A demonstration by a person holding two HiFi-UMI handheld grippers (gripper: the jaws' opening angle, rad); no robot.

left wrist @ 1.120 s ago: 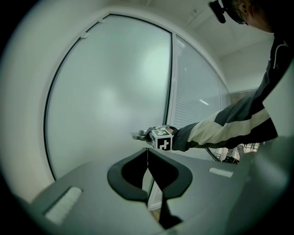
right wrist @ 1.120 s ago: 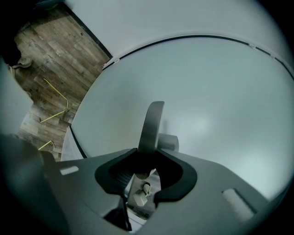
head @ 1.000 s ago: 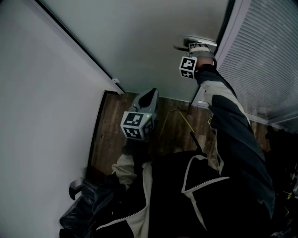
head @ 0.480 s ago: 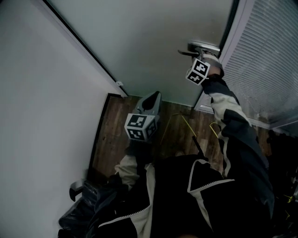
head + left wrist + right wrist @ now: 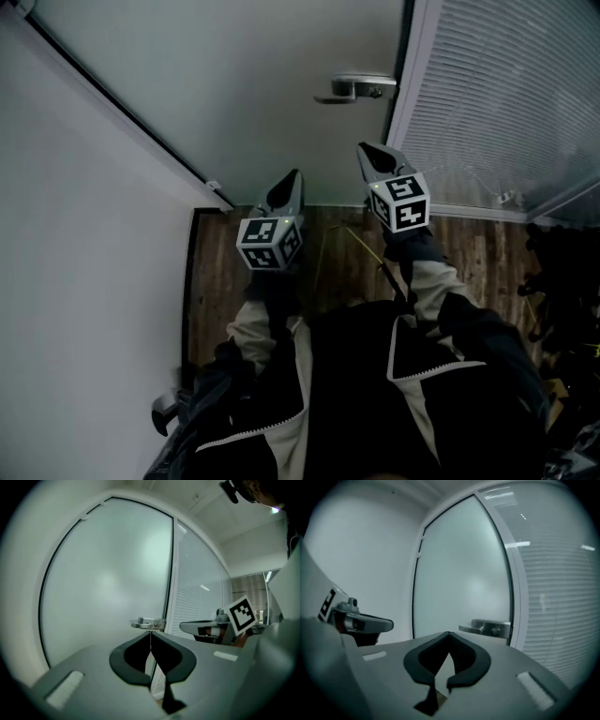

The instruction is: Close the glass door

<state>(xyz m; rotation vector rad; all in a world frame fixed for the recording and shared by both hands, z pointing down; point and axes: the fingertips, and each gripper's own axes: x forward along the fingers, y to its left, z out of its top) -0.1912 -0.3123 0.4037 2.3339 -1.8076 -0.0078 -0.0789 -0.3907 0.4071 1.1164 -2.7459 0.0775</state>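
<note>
The frosted glass door (image 5: pixel 262 84) fills the wall ahead, its edge against the white frame (image 5: pixel 405 103). A metal lever handle (image 5: pixel 354 88) sticks out near that edge, with nothing on it. My right gripper (image 5: pixel 367 150) hangs below the handle and apart from it, jaws shut and empty. To its left my left gripper (image 5: pixel 292 176) points at the door, also shut and empty. The left gripper view shows the left gripper's (image 5: pixel 151 633) tips meeting below the handle (image 5: pixel 147 623). The right gripper view has the right gripper's (image 5: pixel 448 633) tips together, with the handle (image 5: pixel 487 627) off to the right.
A white wall (image 5: pixel 75 234) runs along the left. Right of the frame is a glazed panel with slatted blinds (image 5: pixel 506 94). The wooden floor (image 5: pixel 347 253) carries a thin yellow cable (image 5: pixel 326 246). Dark clutter (image 5: pixel 553 300) stands at the right and a black bag (image 5: pixel 169 412) lower left.
My right gripper let go of the door handle, drew back and down toward me, rolled over and closed its jaws. The left gripper stayed put.
</note>
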